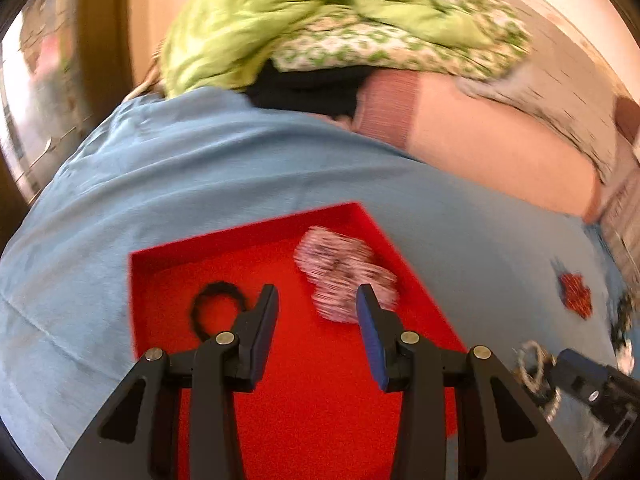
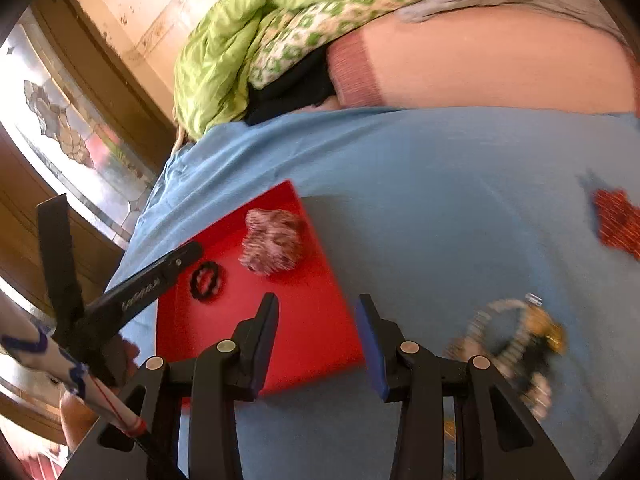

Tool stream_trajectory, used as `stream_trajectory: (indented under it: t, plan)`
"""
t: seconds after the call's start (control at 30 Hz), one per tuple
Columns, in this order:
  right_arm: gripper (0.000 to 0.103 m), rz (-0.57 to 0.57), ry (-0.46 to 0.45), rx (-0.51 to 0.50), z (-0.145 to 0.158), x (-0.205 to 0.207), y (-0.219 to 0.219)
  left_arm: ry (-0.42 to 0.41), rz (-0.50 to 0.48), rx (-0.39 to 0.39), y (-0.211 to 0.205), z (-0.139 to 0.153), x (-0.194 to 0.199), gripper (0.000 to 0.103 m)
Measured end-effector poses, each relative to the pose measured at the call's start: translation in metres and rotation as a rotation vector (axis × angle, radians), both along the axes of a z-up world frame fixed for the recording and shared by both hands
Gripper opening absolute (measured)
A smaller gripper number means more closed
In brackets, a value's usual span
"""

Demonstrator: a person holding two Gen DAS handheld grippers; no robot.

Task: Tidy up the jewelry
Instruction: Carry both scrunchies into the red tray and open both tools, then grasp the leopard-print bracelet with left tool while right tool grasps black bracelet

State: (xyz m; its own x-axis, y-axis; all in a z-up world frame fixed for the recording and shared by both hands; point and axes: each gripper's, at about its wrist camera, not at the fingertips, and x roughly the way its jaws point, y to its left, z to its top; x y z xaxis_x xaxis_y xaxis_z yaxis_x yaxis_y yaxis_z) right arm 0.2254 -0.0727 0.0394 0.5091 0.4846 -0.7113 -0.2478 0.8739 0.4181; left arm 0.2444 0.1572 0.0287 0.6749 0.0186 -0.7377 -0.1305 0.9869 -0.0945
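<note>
I am hovering my released left hand-held gripper (image 1: 318,300) over the red tray (image 1: 280,240), while my released right hand-held gripper (image 2: 318,308) should next reach for the beaded bracelets (image 2: 508,344).

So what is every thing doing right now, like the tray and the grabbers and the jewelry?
Red tray: flat on the blue sheet, two things inside.
Black bracelet: lying in the tray.
Pink scrunchie: lying in the tray, bunched up.
Pile of bracelets: on the sheet, outside the tray.
Left gripper: open, empty, over the tray.
Right gripper: open, empty.
Green quilt: crumpled at the back.
</note>
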Motion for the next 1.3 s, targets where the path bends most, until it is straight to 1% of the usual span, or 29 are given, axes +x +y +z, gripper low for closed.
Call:
stream_trajectory:
  t: [0.07,0.1,0.17,0.2,0.23,0.27,0.3,0.33,0.43,0.57,0.6,0.7,0.83,0.87,0.97,1.03,1.07,1.13,1.17,1.3]
  plan:
    - [0.041,-0.039,-0.004,-0.009,0.000,-0.007,-0.026,0.000,-0.046,0.012,-0.019,0.000,-0.005,0.039]
    - [0.039,-0.080,-0.003,-0.014,-0.001,-0.012,-0.045,0.001,-0.061,0.015,-0.025,0.000,-0.007,0.039]
    - [0.038,-0.136,0.004,-0.005,-0.006,-0.017,-0.070,0.011,-0.113,0.017,-0.047,-0.002,-0.015,0.039]
    - [0.035,-0.175,0.018,0.004,-0.013,-0.019,-0.086,0.016,-0.132,0.012,-0.053,-0.002,-0.018,0.039]
    - [0.033,-0.195,0.031,0.010,-0.017,-0.019,-0.094,0.029,-0.170,-0.002,-0.064,-0.004,-0.023,0.039]
    - [0.030,-0.222,0.053,0.017,-0.023,-0.018,-0.104,0.036,-0.189,-0.013,-0.069,-0.005,-0.027,0.039]
    - [0.029,-0.242,0.073,0.025,-0.027,-0.017,-0.111,0.049,-0.220,-0.040,-0.076,-0.007,-0.032,0.039]
    - [0.028,-0.255,0.086,0.035,-0.030,-0.017,-0.117,0.071,-0.254,-0.070,-0.083,-0.009,-0.036,0.039]
    - [0.028,-0.269,0.093,0.072,-0.032,-0.019,-0.128,0.127,-0.310,-0.116,-0.101,-0.020,-0.053,0.039]
    - [0.028,-0.251,0.068,0.072,-0.029,-0.020,-0.135,0.197,-0.359,-0.137,-0.128,-0.042,-0.076,0.039]
    - [0.028,-0.244,0.067,0.075,-0.029,-0.019,-0.135,0.207,-0.376,-0.129,-0.136,-0.047,-0.080,0.039]
    - [0.028,-0.226,0.077,0.085,-0.032,-0.017,-0.136,0.229,-0.421,-0.066,-0.160,-0.061,-0.083,0.039]
    - [0.028,-0.195,0.102,0.101,-0.037,-0.019,-0.137,0.250,-0.415,0.004,-0.174,-0.077,-0.075,0.039]
    - [0.028,-0.183,0.102,0.095,-0.037,-0.019,-0.135,0.243,-0.415,0.012,-0.174,-0.078,-0.073,0.038]
    - [0.028,-0.155,0.100,0.080,-0.038,-0.022,-0.131,0.216,-0.412,0.085,-0.180,-0.082,-0.065,0.023]
    - [0.028,-0.151,0.101,0.078,-0.039,-0.022,-0.130,0.203,-0.411,0.091,-0.181,-0.082,-0.062,0.009]
    - [0.028,-0.151,0.106,0.080,-0.040,-0.022,-0.131,0.200,-0.412,0.087,-0.181,-0.080,-0.059,0.006]
    - [0.028,-0.155,0.121,0.094,-0.045,-0.020,-0.132,0.187,-0.425,0.037,-0.177,-0.075,-0.055,0.006]
    - [0.028,-0.157,0.133,0.105,-0.047,-0.018,-0.133,0.164,-0.422,0.024,-0.175,-0.069,-0.054,0.006]
    - [0.028,-0.157,0.181,0.178,-0.057,-0.014,-0.135,0.090,-0.413,0.024,-0.158,-0.046,-0.058,0.006]
